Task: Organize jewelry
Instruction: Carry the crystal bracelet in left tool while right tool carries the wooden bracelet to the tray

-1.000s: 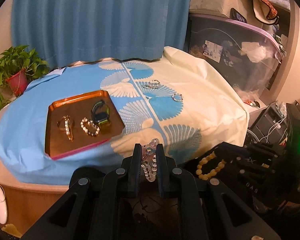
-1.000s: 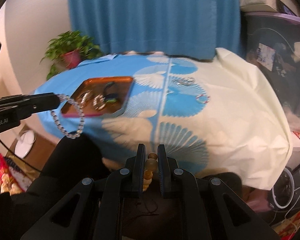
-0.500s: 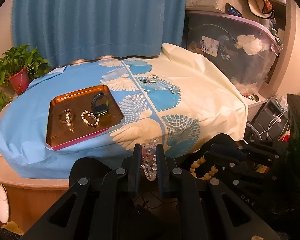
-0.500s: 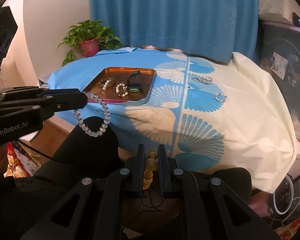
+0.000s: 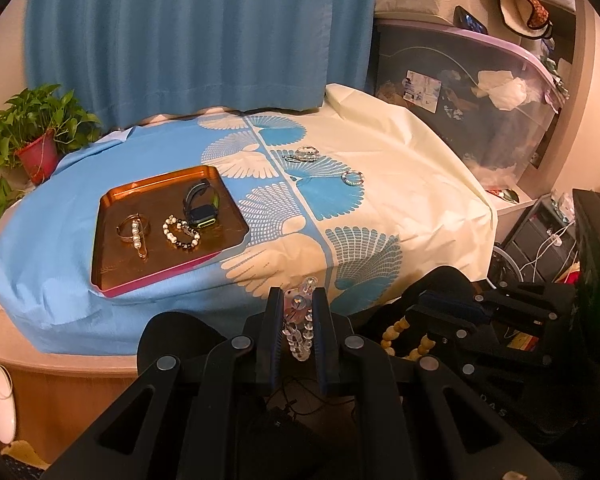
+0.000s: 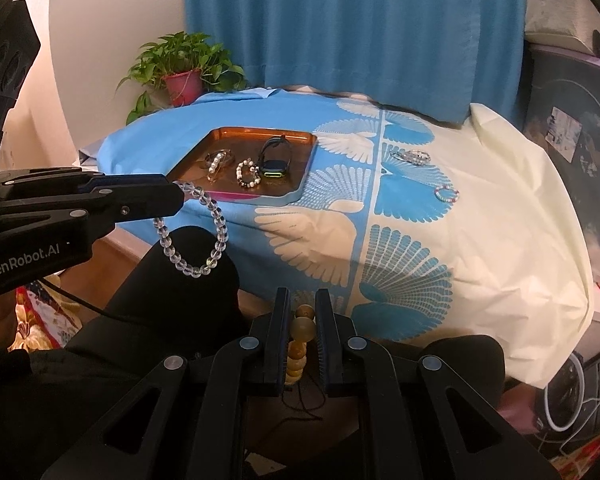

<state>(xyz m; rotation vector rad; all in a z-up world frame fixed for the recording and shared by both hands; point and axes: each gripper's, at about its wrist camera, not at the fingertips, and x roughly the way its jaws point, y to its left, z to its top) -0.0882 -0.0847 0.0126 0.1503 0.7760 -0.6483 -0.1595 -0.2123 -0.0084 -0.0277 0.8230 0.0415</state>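
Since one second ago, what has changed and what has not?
The right claw swung left, bringing the plant and tray toward mid-frame. Both claws stay shut: left claw on the clear bracelet, right on the amber bracelet. Jewelry on the cloth has not moved.

Tray (image 5: 112, 240) on table (image 5: 400, 200) left, watch (image 5: 200, 208) and bracelets in it; two bracelets (image 5: 352, 177) lie right; plant (image 5: 36, 136) behind.

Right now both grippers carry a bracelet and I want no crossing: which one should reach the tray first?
Left, probably: the left gripper with the clear bead bracelet hangs nearer the orange tray.
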